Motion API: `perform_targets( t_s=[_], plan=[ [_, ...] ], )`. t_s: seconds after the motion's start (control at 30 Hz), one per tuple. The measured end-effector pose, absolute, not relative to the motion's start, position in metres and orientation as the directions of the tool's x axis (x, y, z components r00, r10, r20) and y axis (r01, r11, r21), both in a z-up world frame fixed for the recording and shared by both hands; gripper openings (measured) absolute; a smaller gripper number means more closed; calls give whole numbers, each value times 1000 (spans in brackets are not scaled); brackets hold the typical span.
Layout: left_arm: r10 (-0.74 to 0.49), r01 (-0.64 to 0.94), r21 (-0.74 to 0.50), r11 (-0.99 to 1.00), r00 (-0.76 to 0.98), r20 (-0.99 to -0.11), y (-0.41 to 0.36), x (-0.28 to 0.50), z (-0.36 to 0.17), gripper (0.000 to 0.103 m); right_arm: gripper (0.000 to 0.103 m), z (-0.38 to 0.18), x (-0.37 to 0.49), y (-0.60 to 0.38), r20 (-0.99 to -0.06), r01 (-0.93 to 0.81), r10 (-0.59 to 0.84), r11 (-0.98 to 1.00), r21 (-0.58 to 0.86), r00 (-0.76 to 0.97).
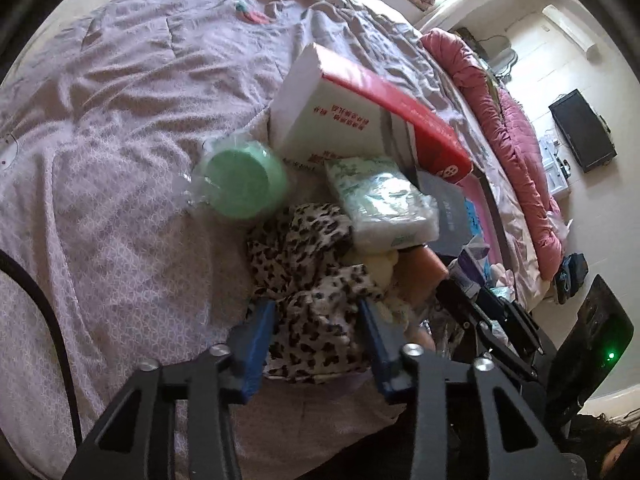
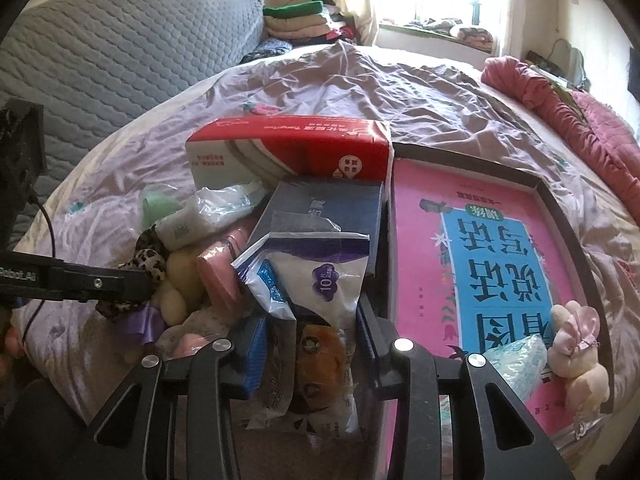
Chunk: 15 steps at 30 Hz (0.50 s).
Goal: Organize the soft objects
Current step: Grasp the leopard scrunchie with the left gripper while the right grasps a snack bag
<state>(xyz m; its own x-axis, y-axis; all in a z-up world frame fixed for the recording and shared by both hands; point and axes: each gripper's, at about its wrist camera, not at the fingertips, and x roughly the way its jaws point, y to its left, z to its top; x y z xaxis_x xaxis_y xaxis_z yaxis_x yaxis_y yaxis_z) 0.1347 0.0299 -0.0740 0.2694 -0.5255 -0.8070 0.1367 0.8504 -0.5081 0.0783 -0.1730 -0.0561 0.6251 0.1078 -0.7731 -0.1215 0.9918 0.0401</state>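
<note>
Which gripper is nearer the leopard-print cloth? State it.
Left. The left gripper straddles the leopard-print cloth; the right gripper sits off to its side, around a clear plastic packet.

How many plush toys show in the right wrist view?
2: a pink-eared bunny on the tray's near right corner, and a cream plush in the pile left of the pink pack. More may be buried.

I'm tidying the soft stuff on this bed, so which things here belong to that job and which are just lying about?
Part of the job:
leopard-print cloth
tissue pack
plush rabbit
plastic packet

Just lying about:
red and white box
pink and blue book
dark box
green tub
</note>
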Motion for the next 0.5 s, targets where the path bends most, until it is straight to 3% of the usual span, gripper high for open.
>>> perform_targets(
  t_s=[0.03,0.13,0.5],
  plan=[
    [-533,146,-513,846,277,-799,29,134,-71,26,40,-56,78,-173,-771,-122,107,992,38,627],
    [-537,171,-509,844,299,-789,28,133,-65,17,40,-54,76,-174,-764,-120,109,992,42,636],
    [-508,198,-468,861,375,-776,33,129,-41,15,40,-47,74,-178,-748,-117,124,991,63,652]
  ],
)
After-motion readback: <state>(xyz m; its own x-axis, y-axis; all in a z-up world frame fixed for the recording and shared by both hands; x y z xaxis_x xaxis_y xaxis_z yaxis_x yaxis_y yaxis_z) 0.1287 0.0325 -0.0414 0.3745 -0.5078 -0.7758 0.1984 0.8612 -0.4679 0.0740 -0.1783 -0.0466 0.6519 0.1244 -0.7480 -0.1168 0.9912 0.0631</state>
